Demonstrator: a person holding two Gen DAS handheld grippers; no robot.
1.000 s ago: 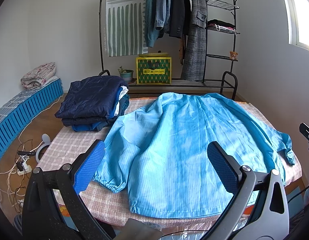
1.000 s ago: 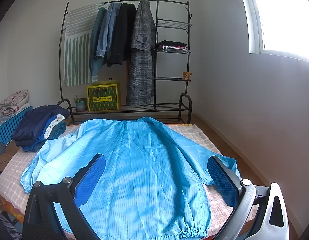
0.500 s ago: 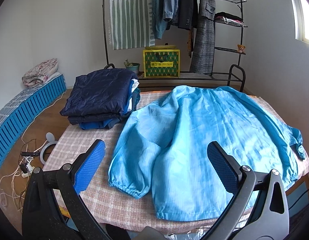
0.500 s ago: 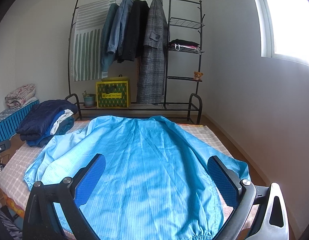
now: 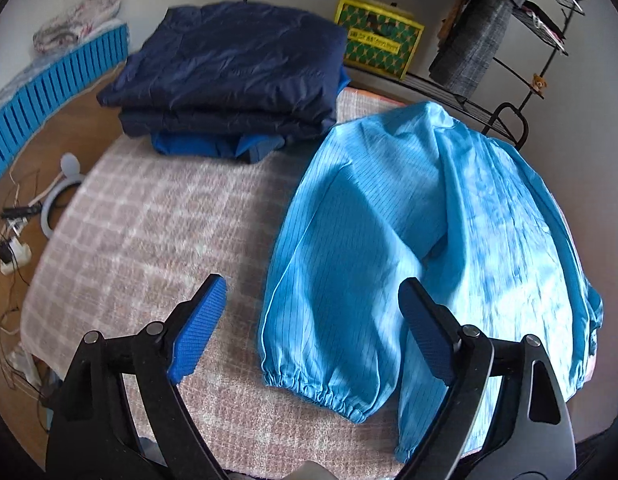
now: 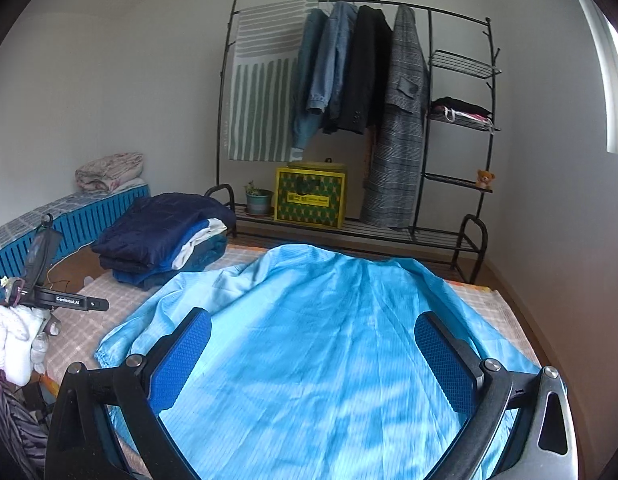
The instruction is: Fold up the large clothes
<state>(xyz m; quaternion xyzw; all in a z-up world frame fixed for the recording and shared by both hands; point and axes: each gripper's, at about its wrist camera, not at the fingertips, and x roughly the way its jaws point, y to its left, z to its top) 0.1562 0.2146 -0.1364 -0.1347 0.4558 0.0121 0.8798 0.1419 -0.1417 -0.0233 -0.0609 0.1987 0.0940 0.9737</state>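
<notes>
Jacket point(image 5: 449, 220) lies flat on the table point(image 5: 149, 232), long axis running from near edge to far edge, its left sleeve cuff point(image 5: 313, 388) just ahead of the left gripper point(image 5: 313, 328), the nearer tool; the right gripper point(image 6: 313, 360) hangs over the back panel, both with jaws apart and empty.

One light-blue jacket point(image 6: 329, 344), one stack of folded clothes point(image 6: 165, 236), four garments hanging on one rack point(image 6: 457, 240), one yellow box point(image 6: 310, 197).
</notes>
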